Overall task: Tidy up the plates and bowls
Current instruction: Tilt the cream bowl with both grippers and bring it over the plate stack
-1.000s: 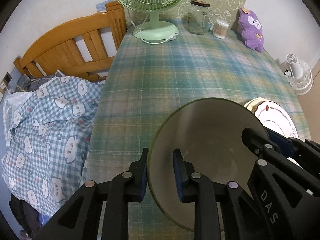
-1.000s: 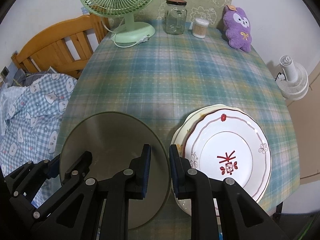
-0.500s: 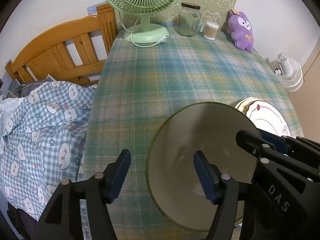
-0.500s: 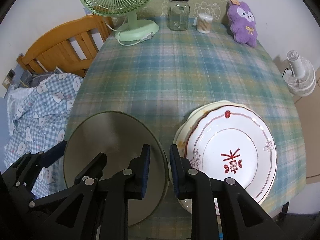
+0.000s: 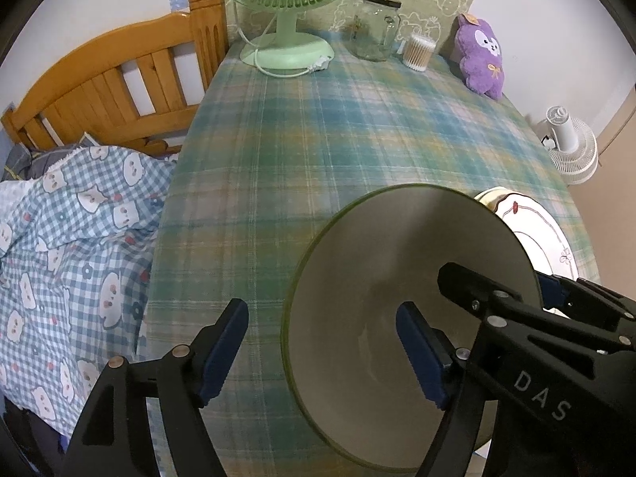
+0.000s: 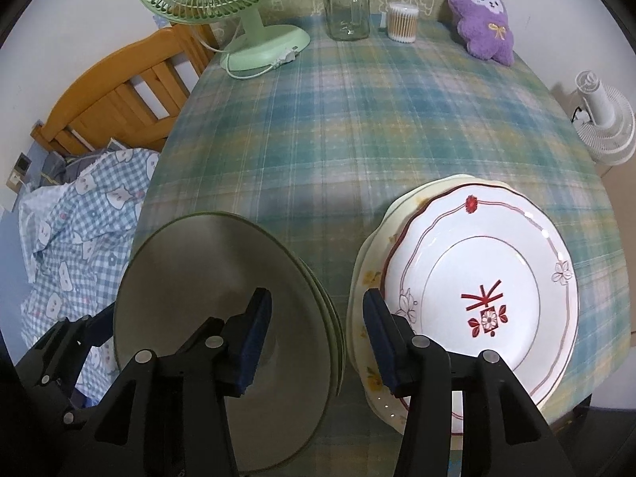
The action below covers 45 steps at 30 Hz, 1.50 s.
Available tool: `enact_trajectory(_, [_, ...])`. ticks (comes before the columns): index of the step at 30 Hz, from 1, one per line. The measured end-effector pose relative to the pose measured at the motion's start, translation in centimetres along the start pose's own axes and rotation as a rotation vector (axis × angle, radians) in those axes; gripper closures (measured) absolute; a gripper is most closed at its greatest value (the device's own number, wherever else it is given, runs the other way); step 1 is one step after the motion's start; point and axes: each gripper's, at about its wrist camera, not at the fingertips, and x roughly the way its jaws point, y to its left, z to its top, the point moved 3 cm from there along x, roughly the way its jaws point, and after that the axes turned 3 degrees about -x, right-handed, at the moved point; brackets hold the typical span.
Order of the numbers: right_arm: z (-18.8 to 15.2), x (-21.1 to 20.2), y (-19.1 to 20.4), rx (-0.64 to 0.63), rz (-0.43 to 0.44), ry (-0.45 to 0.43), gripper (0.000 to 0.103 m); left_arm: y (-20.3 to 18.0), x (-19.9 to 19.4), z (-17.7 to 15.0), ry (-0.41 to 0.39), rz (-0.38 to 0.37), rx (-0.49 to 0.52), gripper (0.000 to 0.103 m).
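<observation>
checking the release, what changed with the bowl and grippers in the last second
Both grippers let go of the green bowl. The left gripper has just been opening and straddles the near rim without pressing. The right gripper has just been opening too, its pads off the rim. The bowl, the plates and the tablecloth stayed put.

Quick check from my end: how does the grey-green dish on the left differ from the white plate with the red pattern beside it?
The grey-green dish is plain with a thin green rim; the white plate carries a red motif and a scalloped red border line. The dish looks deeper, sloping into a well, while the plate is shallow. The plate lies on a cream floral plate; under the dish, similar green rims show. Both are round and sit on the plaid tablecloth.
</observation>
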Motion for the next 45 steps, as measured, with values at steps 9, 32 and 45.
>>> enact_trajectory(9, [0.4, 1.2, 0.0, 0.014, 0.008, 0.017, 0.051, -0.1, 0.6, 0.0, 0.003, 0.005, -0.001, 0.033])
enact_trajectory(32, [0.0, 1.6, 0.5, -0.009, 0.042, 0.045, 0.058, -1.2, 1.3, -0.3, 0.042, -0.020, 0.019, 0.050])
enact_trajectory(45, [0.0, -0.4, 0.7, -0.002, 0.026, 0.020, 0.058, -1.4, -0.3, -0.4, 0.024, -0.030, 0.015, 0.050])
